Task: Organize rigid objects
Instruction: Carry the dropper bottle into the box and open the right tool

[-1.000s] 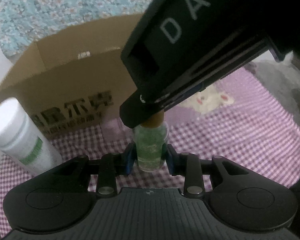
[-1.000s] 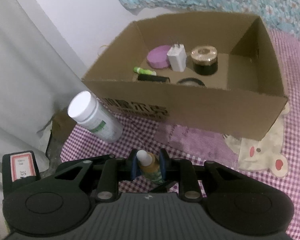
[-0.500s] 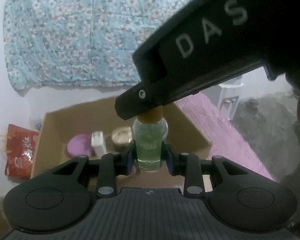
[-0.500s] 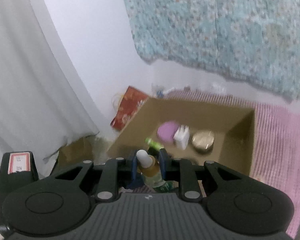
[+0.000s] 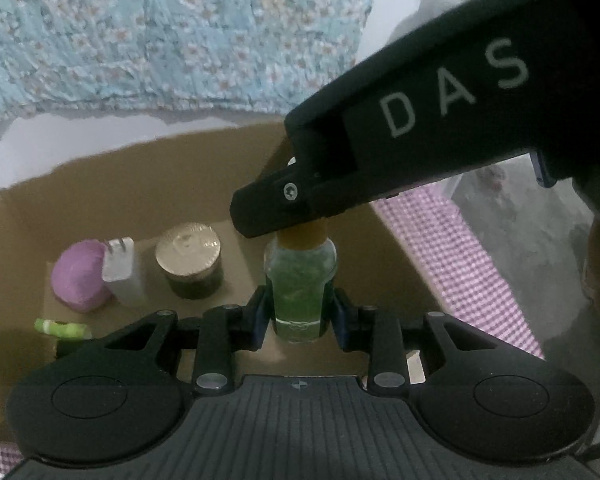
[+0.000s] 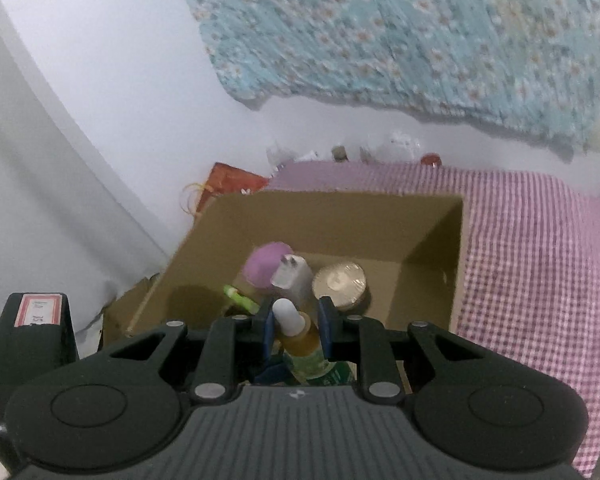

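Note:
A small bottle [image 5: 301, 280] of green liquid with an amber neck and a white dropper tip hangs over the open cardboard box [image 5: 140, 184]. My left gripper [image 5: 300, 314] is shut on its glass body. My right gripper [image 6: 294, 328] is shut on the neck of the same bottle [image 6: 300, 340], just below the white tip. In the left wrist view the right gripper's black housing [image 5: 400, 168] reaches in from the upper right and hides the bottle's top. The box [image 6: 340, 220] lies straight below both grippers.
In the box are a purple round case [image 5: 80, 276], a white charger [image 5: 120, 272], a gold-lidded jar [image 5: 190, 264] and a green tube [image 5: 62, 328]. Pink checked cloth [image 6: 540, 260] covers the surface. A red bag [image 6: 228, 184] stands behind the box's left corner.
Both grippers have risen and moved forward with the bottle, from in front of the box to above its opening. The white bottle beside the box has left the view.

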{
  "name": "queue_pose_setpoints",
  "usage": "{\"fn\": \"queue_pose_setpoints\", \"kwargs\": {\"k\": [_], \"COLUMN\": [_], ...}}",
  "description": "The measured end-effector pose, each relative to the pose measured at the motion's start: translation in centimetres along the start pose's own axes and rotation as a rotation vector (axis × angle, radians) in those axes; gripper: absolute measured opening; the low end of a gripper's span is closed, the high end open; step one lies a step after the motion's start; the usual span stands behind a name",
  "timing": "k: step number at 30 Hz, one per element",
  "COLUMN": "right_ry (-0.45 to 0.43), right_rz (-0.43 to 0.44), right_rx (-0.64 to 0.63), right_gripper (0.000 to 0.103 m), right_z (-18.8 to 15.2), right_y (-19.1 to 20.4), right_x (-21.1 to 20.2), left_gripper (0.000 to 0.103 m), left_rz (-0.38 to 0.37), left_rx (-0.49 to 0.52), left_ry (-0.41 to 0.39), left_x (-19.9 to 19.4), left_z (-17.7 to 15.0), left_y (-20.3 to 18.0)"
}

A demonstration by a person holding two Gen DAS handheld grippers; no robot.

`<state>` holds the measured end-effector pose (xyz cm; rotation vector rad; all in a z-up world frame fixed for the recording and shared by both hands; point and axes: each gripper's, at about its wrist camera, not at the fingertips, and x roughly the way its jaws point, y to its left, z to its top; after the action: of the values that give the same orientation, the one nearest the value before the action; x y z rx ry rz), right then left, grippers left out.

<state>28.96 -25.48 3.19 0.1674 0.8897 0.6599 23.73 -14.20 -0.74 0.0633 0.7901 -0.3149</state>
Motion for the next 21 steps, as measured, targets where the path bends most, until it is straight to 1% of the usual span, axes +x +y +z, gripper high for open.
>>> {"fn": "queue_pose_setpoints", "kwargs": {"k": [4,7,8,9,11,15,17,18,19,21], "right_ry": [0.025,0.051,0.057,0.062,0.075,0.074,0.060,0.052,0.041,0.016], "right_rz": [0.005,0.007,0.010,0.008,-0.002,-0.007,-0.003,0.001,0.005,0.007], "right_rx": [0.015,0.016,0.018,0.016,0.010,0.011,0.017,0.023,0.032,0.046], "right_gripper": [0.024,0.022,0.022,0.022,0.022,0.022,0.023,0.023,0.023,0.023], "right_z": [-0.8,-1.3,-1.5,-1.7,-2.0,-2.2,-2.2,-2.2,-2.2,-2.2], "right_y": [-1.0,-1.4,-1.4,-1.4,-1.3,-1.2,-1.1,-1.2,-1.3,-1.3], "right_x": [1.2,2.0,2.1,2.3,2.6,2.3,1.7,1.5,1.0,0.0], "left_gripper": [0.032,0.034,0.041,0.044,0.045,0.046,0.054,0.060,0.063,0.063], "left_rz": [-0.004,-0.021,-0.022,-0.030,-0.012,-0.013,-0.008,-0.004,0.000,-0.004], "left_rx": [-0.014,-0.030,-0.027,-0.025,-0.011,-0.019,-0.016,-0.013,-0.011,-0.009], "left_ry": [0.034,0.028,0.029,0.033,0.033,0.031,0.022,0.016,0.008,-0.004], "left_x": [1.3,1.3,1.3,1.3,1.3,1.0,0.8,0.5,0.2,-0.6], "left_z": [-0.4,-0.3,-0.3,-0.3,-0.4,-0.5,-0.3,-0.4,-0.4,-0.5], "left_y": [0.4,0.6,0.6,0.5,0.3,0.3,0.3,0.2,0.2,0.0]}}
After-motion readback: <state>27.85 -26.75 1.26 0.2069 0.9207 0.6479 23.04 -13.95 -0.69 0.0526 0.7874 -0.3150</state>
